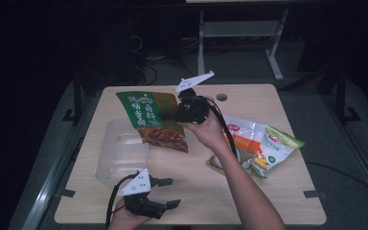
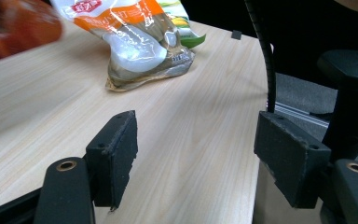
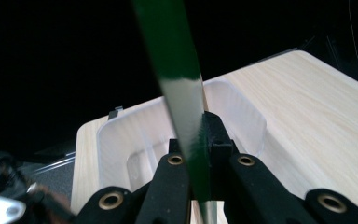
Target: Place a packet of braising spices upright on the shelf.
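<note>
Above the clear tray (image 1: 120, 153), at ten o'clock of the table (image 1: 191, 191), a green packet (image 1: 148, 117) is clamped by the right gripper (image 1: 175, 114); the left gripper (image 1: 168, 192) is held open, empty.

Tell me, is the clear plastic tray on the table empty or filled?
Empty. The clear tray shows bare compartments; the green packet hangs above it in the right gripper.

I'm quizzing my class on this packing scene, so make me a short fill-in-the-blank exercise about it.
1. The right gripper is shut on the edge of the ____ snack bag.
2. The clear plastic tray lies on the table and holds ____.
3. The left gripper, near the table's front edge, has its jaws ____.
4. The bag is held in the air ____ the tray.

Missing words: green; nothing; open; above
</note>
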Demonstrator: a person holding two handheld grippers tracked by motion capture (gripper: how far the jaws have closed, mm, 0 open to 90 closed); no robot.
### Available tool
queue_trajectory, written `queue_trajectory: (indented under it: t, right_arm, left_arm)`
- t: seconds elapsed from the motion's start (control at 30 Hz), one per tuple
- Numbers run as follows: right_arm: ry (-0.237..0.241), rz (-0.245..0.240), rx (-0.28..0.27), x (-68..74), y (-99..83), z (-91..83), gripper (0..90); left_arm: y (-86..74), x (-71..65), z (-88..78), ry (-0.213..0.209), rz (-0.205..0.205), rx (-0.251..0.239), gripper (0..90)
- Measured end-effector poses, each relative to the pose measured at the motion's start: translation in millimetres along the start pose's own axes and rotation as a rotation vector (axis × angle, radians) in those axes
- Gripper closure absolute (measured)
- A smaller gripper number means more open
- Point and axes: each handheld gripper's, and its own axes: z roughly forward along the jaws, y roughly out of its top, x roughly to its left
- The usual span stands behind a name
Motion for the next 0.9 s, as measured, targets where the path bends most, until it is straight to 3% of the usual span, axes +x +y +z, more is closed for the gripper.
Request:
queue_trajectory:
  t: [0.43, 0.73, 0.9]
  right_arm:
    - [0.012, -0.019, 0.003, -7.9, 32.2, 42.9, 89.6]
    - [0.026, 0.006, 0.001, -16.0, 38.5, 84.0, 89.6]
    - [0.030, 0.032, 0.012, -23.0, 35.3, 107.1, 89.6]
  left_arm:
    - [-0.3, 1.6, 0.1, 0.004, 0.015, 0.018, 29.0]
    - [-1.4, 0.5, -3.2, 0.010, 0.013, 0.008, 28.3]
    - [-1.5, -0.9, -0.5, 0.004, 0.044, 0.025, 28.2]
